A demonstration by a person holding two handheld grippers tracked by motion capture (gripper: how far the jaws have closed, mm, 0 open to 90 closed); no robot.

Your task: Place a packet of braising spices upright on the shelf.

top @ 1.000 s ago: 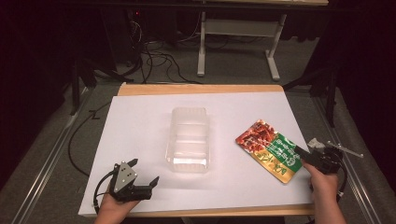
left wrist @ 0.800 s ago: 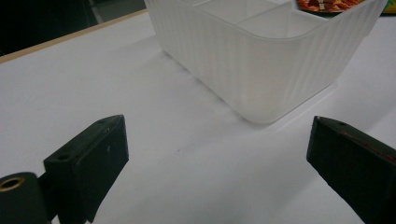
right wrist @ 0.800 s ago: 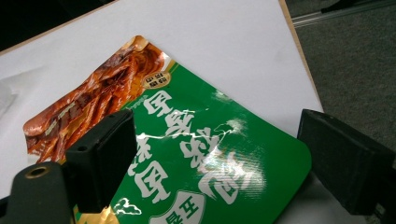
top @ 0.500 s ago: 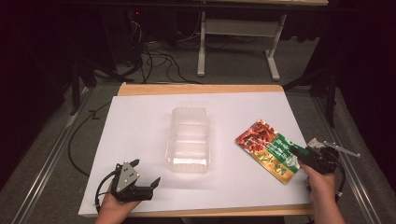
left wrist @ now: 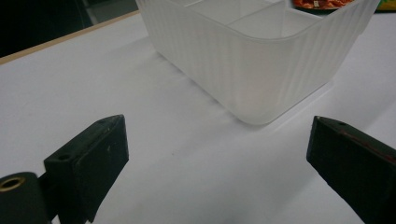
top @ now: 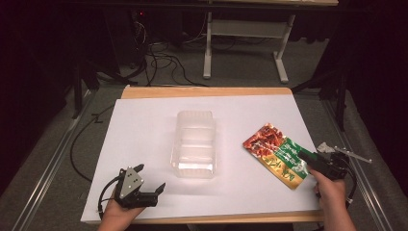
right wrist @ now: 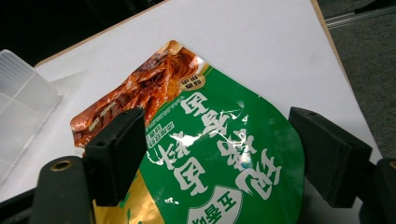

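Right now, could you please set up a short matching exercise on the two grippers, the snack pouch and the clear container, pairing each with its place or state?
Things:
1. left gripper
2. right gripper
3. snack pouch
4. clear container

Places or states:
A. stands mid-table, nothing inside
B. lies flat near the table's right edge
C. jaws wide apart over bare white tabletop, nothing between them
D. jaws have just been closing, with the pouch's end between them, pads not yet pressing

Pairs: 1-C, 2-D, 3-B, 4-A
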